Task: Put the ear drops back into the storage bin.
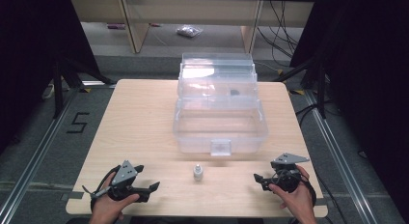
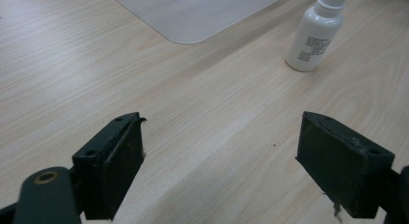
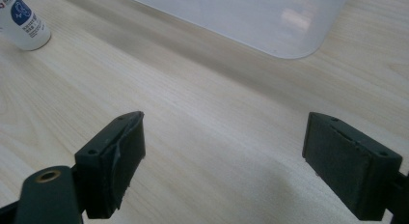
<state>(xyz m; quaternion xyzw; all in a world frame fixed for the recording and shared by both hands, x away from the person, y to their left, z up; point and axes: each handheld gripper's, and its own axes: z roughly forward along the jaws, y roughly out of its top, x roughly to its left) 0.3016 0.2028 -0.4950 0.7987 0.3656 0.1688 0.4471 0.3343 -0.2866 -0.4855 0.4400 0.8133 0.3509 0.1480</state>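
Centrally on the pale wooden table (image 1: 144, 118) stands a clear plastic box (image 1: 219, 127), its lid open and tipped up at the far side, and everything else is easiest placed against it. Just in front of the box's near wall, a little left of its front latch (image 1: 221, 147), a small white bottle (image 1: 197, 173) stands upright on the bare wood, apart from the box and from both tools. To the left of the bottle, near the table's front edge, the left gripper (image 1: 153, 186) is held low in a hand (image 1: 108, 207), pointing toward the bottle; in the left gripper view its two black jaws stand wide apart with nothing but wood grain between them, and the bottle (image 2: 314, 38) appears ahead and to the right, beside a rounded corner of the box (image 2: 193, 16). To the right of the bottle, about as far off, the right gripper (image 1: 258, 179) is held in the other hand (image 1: 296, 197) and faces the bottle too; its jaws are spread fully and hold nothing, with the bottle (image 3: 21, 21) up at the left of its view and the box corner (image 3: 270, 21) beyond.
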